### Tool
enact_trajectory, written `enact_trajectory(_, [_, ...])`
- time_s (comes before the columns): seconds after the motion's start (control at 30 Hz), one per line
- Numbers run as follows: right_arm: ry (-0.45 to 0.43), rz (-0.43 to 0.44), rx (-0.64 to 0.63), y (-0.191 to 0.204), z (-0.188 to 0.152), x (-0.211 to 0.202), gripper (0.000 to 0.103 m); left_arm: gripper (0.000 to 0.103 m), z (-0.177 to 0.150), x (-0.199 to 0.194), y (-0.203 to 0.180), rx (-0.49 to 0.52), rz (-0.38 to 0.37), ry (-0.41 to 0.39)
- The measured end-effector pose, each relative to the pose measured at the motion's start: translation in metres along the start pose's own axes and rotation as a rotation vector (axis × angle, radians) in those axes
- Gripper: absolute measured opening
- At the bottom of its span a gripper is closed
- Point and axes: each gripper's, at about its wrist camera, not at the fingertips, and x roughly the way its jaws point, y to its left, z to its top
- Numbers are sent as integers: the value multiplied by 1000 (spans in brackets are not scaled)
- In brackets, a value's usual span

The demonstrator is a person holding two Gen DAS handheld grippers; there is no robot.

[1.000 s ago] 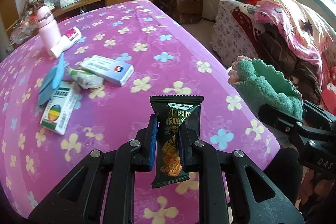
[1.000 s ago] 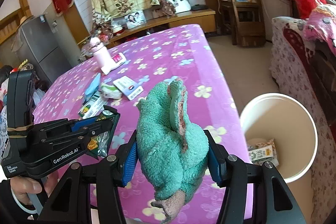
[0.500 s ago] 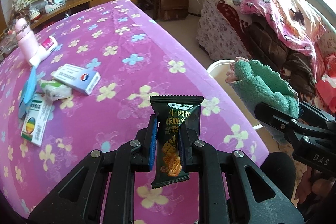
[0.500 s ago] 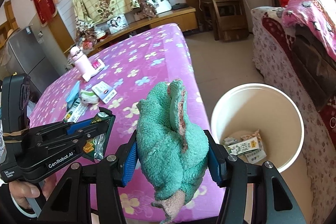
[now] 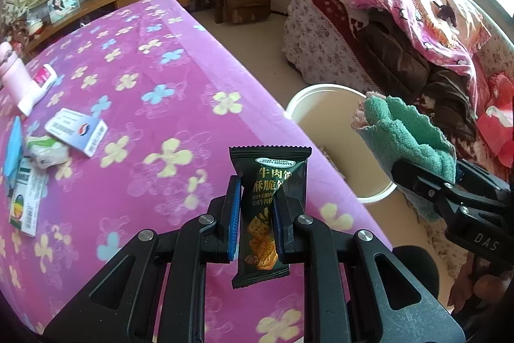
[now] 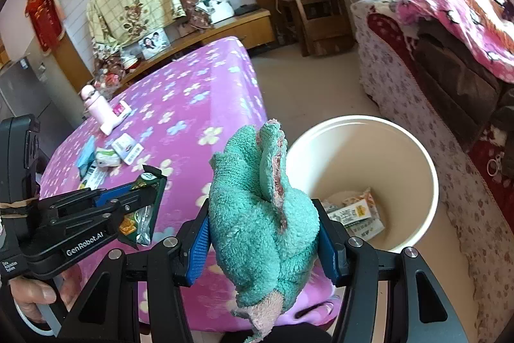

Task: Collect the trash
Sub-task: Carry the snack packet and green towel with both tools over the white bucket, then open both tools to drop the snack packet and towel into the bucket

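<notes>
Left gripper (image 5: 256,225): fingers pinched on the dark green foil biscuit wrapper (image 5: 268,211), upright, above the pink flowered counter (image 5: 135,92) edge. Round cream plastic bin (image 6: 414,150) sits ahead-right of fingers. Carry wrapper over the rim w/ clearance, then release. Right gripper (image 6: 261,241): 2 fingers clamp a teal terry cloth (image 6: 260,214).

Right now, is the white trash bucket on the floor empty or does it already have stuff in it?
Not empty. The white bucket stands upright and open, with a few packets lying on its bottom; most of it is unfilled.

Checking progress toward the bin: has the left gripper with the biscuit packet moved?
Yes. The left gripper has carried the biscuit packet toward the table edge, nearer the bin.
</notes>
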Motion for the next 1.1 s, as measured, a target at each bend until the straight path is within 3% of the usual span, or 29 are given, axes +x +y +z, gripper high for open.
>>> enact_trajectory(0.33, [11, -43, 68, -39, -3, 4, 55, 15, 17, 24, -28, 14, -73, 34])
enact_trajectory(0.73, [59, -86, 149, -86, -10, 25, 55, 15, 36, 57, -57, 37, -98, 66])
enact_trajectory(1.1, [103, -108, 180, -107, -13, 47, 56, 15, 46, 81, -69, 35, -136, 93])
